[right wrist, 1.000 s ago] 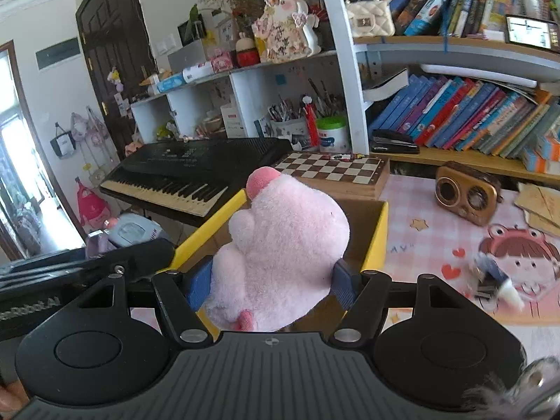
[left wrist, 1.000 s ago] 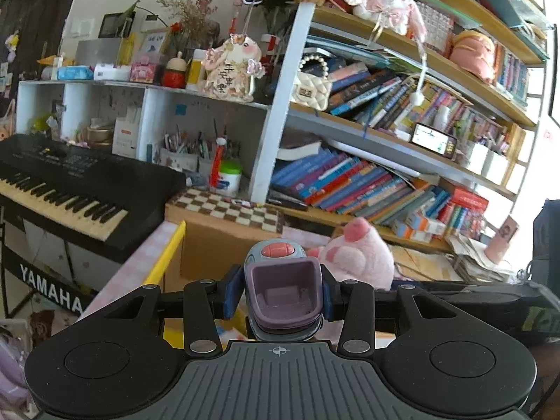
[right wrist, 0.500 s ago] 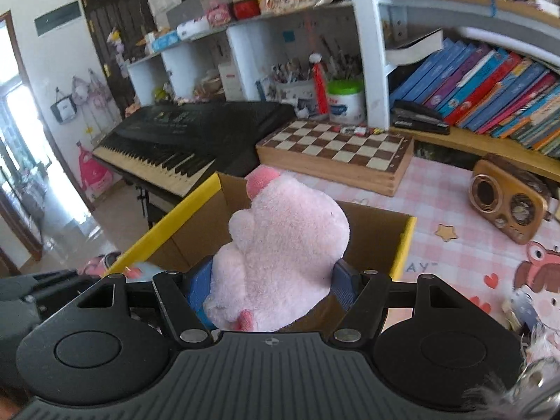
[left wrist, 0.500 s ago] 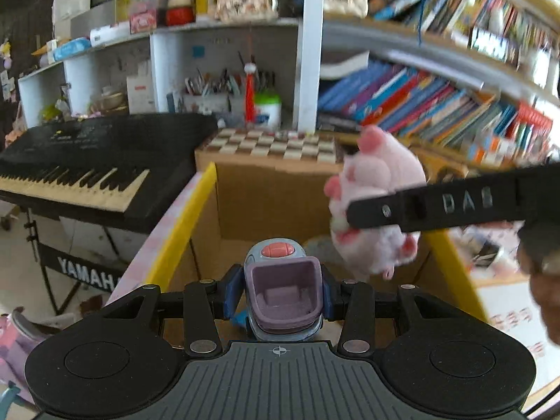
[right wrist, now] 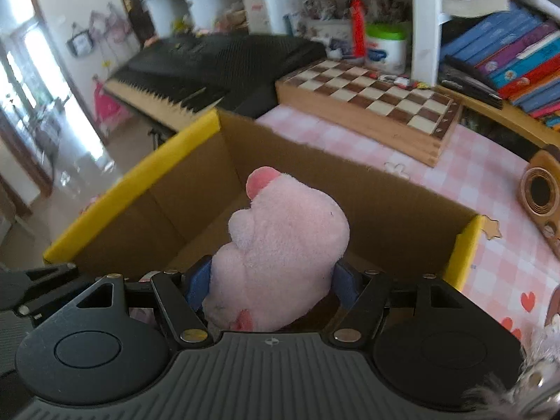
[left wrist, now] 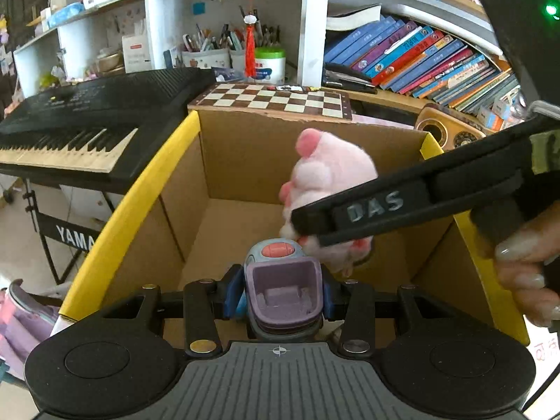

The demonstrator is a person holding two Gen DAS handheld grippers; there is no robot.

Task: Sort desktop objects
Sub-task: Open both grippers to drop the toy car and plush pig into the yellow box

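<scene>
An open cardboard box [left wrist: 140, 189] with yellow-taped rims fills the middle of both views. My left gripper [left wrist: 280, 295] is shut on a small purple and grey gadget [left wrist: 283, 280] with a red button, held over the box's near side. My right gripper [right wrist: 269, 281] has a pink plush toy [right wrist: 287, 231] between its blue pads above the box [right wrist: 147, 171]. Its jaws are opening, but the pads still touch the plush. In the left wrist view the plush [left wrist: 332, 171] hangs over the box interior behind one of the right gripper's fingers [left wrist: 367, 213].
A black keyboard [left wrist: 87, 119] stands left of the box. A wooden chessboard [left wrist: 276, 99] lies behind it and a wooden radio [left wrist: 444, 133] sits at the back right on the pink checked tablecloth [right wrist: 472, 175]. Shelves of books [left wrist: 420, 59] rise behind. A hand [left wrist: 525, 262] grips the right tool.
Both grippers came forward and down and tilted to look into the box. The plush and the gadget now hang over its opening instead of in front of the shelves.
</scene>
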